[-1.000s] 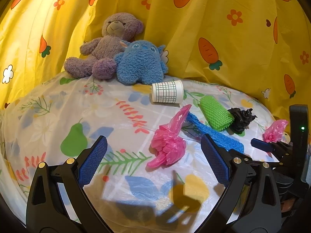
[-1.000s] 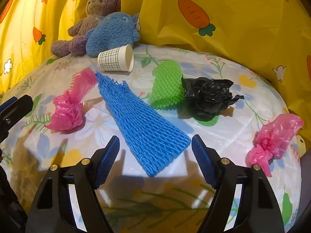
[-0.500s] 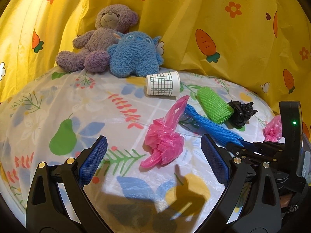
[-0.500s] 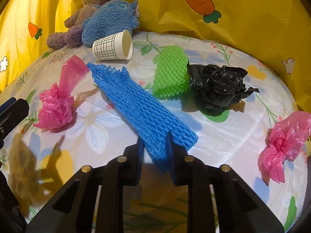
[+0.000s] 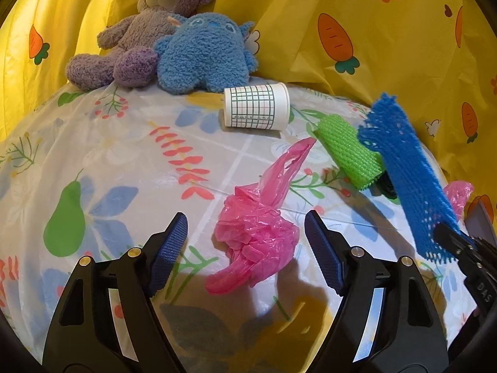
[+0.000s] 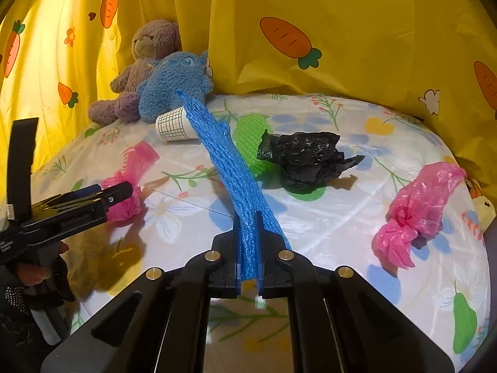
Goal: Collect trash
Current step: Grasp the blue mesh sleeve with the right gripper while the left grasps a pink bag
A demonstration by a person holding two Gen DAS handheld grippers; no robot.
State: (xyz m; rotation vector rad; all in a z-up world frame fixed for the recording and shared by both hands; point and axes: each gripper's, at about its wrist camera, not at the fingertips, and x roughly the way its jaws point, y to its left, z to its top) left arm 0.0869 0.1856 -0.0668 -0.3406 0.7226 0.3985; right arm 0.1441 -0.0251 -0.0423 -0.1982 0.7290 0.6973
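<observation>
Trash lies scattered over a flower-printed cloth (image 5: 102, 143). Nearest, the right gripper (image 6: 248, 233) is clamped tight on one end of a blue foam net (image 6: 223, 155), which slants up off the cloth from between its jaws. The left gripper (image 5: 245, 236) has its jaws partly apart and closing, with a crumpled pink plastic bag (image 5: 257, 233) lying on the cloth between them; the pads are not touching it. A gloved hand (image 6: 37, 283) grips that tool's handle. A second pink bag (image 6: 416, 205) lies well apart at the right edge of the cloth. Further back, a green foam net (image 5: 351, 152) rests beside a crumpled black bag (image 6: 304, 158). Beyond them a grid-printed paper cup (image 5: 256, 105) lies on its side. Farthest, a blue plush toy (image 5: 205, 52) and a purple teddy bear (image 5: 146, 28) lean against a yellow carrot-patterned curtain (image 5: 372, 9).
</observation>
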